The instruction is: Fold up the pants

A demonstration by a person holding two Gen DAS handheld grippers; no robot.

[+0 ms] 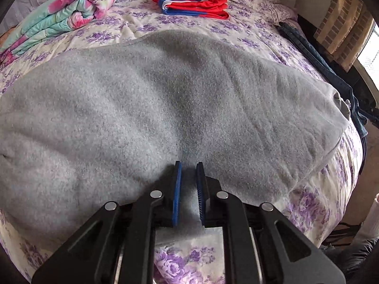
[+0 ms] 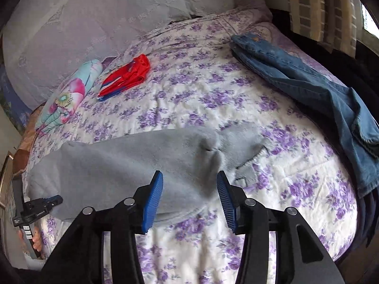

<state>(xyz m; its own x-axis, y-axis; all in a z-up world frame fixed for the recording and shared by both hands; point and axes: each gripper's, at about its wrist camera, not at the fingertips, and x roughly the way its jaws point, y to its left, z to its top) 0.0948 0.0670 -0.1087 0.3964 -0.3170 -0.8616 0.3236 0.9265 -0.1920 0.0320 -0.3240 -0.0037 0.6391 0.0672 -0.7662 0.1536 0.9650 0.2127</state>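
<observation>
the bed (image 2: 213,108) takes up pretty much everything here, covered in a white spread with purple flowers, and everything else sits somewhere on it. at the bed's head end there's a big pale lacy pillow (image 2: 90,23).

the grey pants (image 1: 151,99) are the main thing, a fuzzy fleece pair lying flat across the bed's near edge, stretched sideways. in the right wrist view the one end of them looks a bit rumpled, with a small flap of lighter fabric poking out onto the spread.

along the bed's right side lies a pair of blue jeans (image 2: 308,90), long and loosely laid, one end draping off the edge. up toward the bed's head on the left side there's a rolled floral blanket (image 1: 71,11) in teal and pink, and just beside it a folded red and blue garment (image 1: 194,4), sitting well apart from the grey pants.

the right gripper (image 2: 189,189) hangs over the near edge of the grey pants with its blue pads spread apart, fabric showing between them but not pinched, no pad pressing on it.

the left gripper (image 1: 189,184) is over the middle of the pants' near edge, its pads close together with only a narrow gap, grey fleece visible in that gap. can't really tell if they're nipping the cloth or not. in the right wrist view a hand (image 2: 33,236) holds it at the bed's left edge.
</observation>
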